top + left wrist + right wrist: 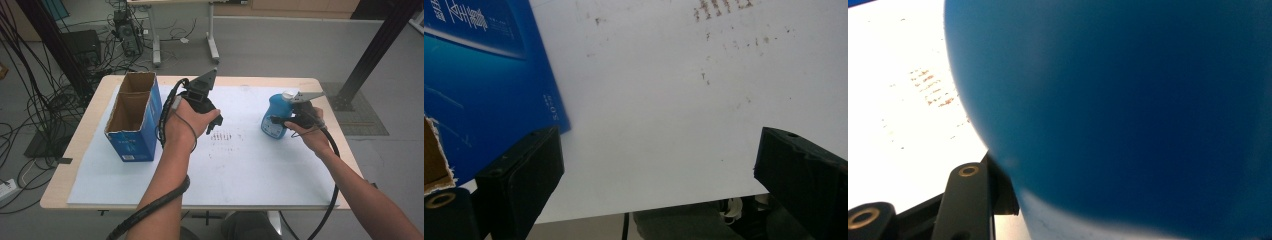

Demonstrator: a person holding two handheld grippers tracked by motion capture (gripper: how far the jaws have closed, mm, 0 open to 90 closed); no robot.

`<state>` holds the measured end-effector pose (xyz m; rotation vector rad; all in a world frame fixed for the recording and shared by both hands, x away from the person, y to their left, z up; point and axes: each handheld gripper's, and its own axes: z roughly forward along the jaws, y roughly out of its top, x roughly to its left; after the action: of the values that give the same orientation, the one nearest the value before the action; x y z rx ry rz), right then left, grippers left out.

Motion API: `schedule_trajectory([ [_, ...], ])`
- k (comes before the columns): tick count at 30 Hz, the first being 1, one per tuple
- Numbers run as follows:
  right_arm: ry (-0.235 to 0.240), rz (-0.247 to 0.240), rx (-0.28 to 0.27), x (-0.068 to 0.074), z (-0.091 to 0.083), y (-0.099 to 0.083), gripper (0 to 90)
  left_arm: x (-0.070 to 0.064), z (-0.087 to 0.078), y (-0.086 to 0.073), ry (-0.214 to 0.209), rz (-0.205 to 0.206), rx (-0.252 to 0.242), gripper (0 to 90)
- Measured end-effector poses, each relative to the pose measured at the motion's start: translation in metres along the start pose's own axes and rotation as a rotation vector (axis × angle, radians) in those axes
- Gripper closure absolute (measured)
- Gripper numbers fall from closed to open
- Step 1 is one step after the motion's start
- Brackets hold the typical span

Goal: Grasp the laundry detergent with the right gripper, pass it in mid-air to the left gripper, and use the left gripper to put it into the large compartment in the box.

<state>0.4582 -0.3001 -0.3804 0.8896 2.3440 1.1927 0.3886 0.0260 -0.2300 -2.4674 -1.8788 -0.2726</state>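
Gripping the blue bottle [274, 120] at the right of the counter [250, 170], left tool waiting.

Nearest us, the left tool [659, 175] hovers over the white sheet with its jaws wide apart, nothing between them, the open blue box [134, 117] just beside it. Farther right, the right tool [282, 120] is on the bottle's body and looks clamped on it. My call: squeeze the middle of the body, keep the bottle upright, and lift it straight, well clear of the box.
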Motion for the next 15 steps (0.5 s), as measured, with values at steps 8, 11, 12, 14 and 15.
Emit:
schedule_trajectory([
  [8, 0.002, 0.0, -0.001, -0.0005, 0.0001, -0.0001, 43.4, -0.0008, -0.0007, 0.0012, -0.002, 0.004, -0.003, 6.2],
  [11, 0.001, 0.001, 0.0, -0.0003, 0.0, 0.0, 43.4, -0.0013, 0.0002, 0.0011, -0.003, 0.005, -0.002, 6.2],
  [12, 0.001, 0.0, 0.0, -0.0002, 0.0, 0.0, 43.4, -0.0016, 0.0005, 0.0011, -0.002, 0.006, 0.0, 6.2],
  [14, -0.001, 0.0, 0.001, 0.0002, -0.0001, 0.0001, 43.5, -0.0021, 0.001, 0.001, -0.003, 0.008, 0.0, 6.2],
  [15, -0.002, 0.0, 0.001, 0.0003, -0.0001, 0.0001, 43.5, -0.0023, 0.0012, 0.0009, -0.003, 0.008, 0.0, 6.2],
])
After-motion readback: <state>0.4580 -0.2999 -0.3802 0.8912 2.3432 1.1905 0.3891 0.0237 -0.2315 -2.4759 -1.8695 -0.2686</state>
